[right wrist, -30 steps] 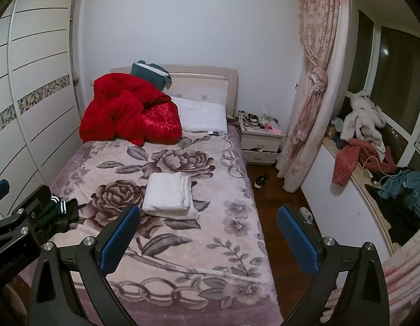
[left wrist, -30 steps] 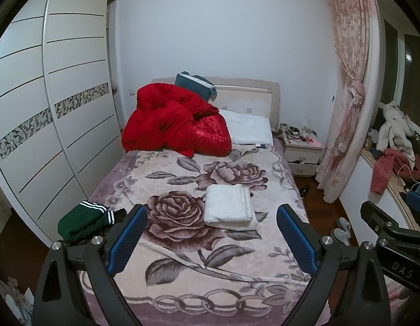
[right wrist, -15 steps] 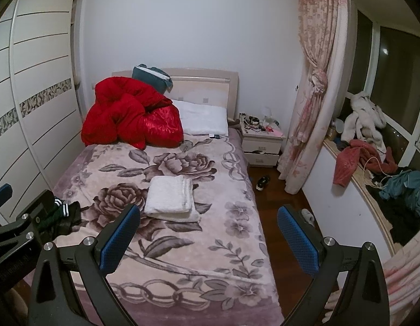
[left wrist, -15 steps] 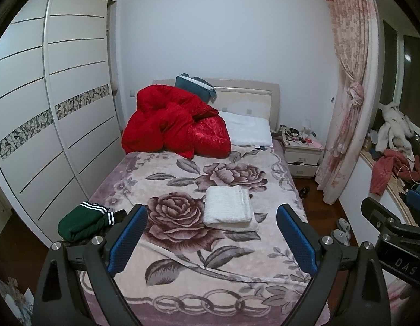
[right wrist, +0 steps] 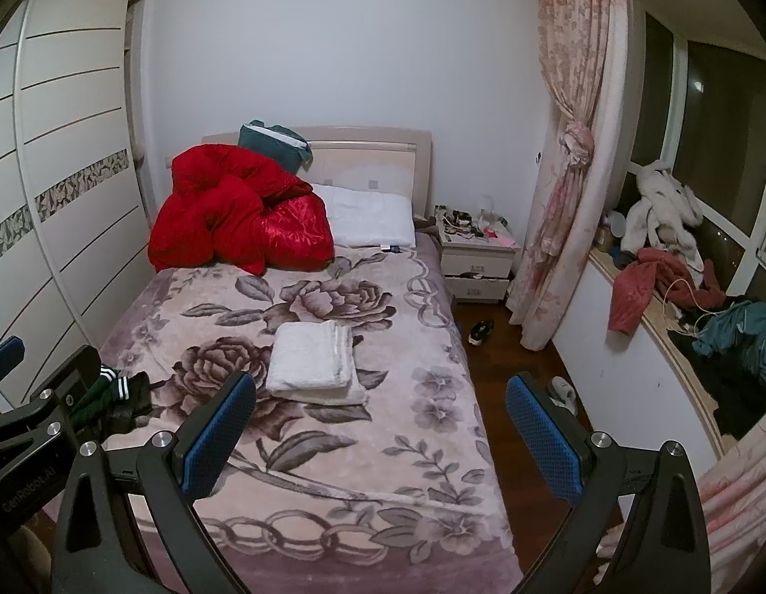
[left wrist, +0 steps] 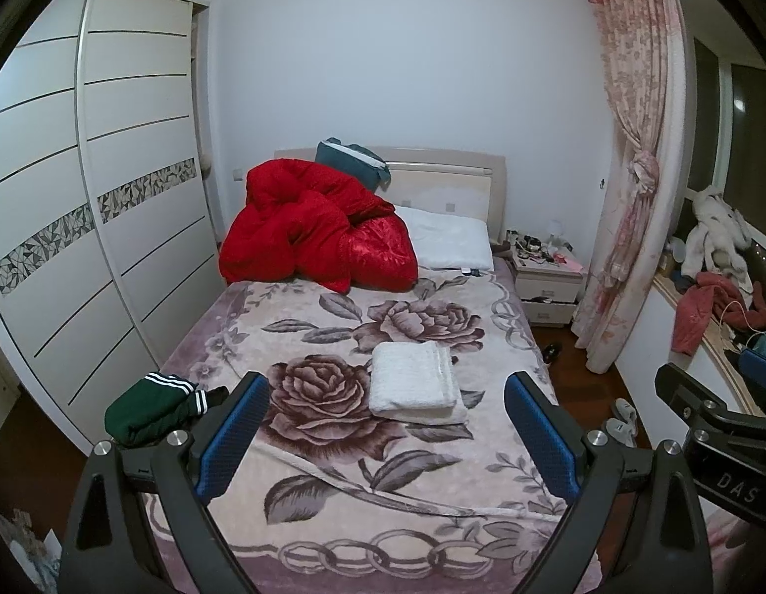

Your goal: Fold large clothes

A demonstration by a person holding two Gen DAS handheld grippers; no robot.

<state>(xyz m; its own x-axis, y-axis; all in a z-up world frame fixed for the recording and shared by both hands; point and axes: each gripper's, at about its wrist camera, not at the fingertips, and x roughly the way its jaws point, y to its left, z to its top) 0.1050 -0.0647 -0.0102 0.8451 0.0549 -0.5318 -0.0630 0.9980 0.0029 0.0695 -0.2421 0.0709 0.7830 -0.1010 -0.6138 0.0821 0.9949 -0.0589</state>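
Both tools are held above the foot end of the bed (left wrist: 333,519), with nothing between their fingers. The left tool (left wrist: 385,438) is seen with its blue pads spread wide apart, and the right tool (right wrist: 380,433) is likewise held wide open and empty. The right tool is set to the right of the left one, over the right edge of the bed and the wooden floor (right wrist: 501,361).

Relative to the bed: a white wardrobe (left wrist: 110,227) is set close along its left side, leaving only a narrow gap, while a wider strip of floor is left open along its right side. A shoe (right wrist: 481,331) and slippers (right wrist: 563,388) are seen on that floor. A nightstand (right wrist: 479,260) is placed at the head, right of the bed, and a tied pink curtain (right wrist: 571,148) is hung beyond it. Clothes are heaped on a window ledge (right wrist: 680,356) further right.

The bed is covered by a pale blanket with large rose prints. A folded white garment (left wrist: 412,381) is laid flat near the middle of the bed, well apart from both tools. A folded green garment (left wrist: 150,411) with white stripes is placed at the left edge near the foot, just beside the left tool's left finger. A red quilt (left wrist: 313,232) is bunched at the head, with a white pillow (left wrist: 449,245) beside it.
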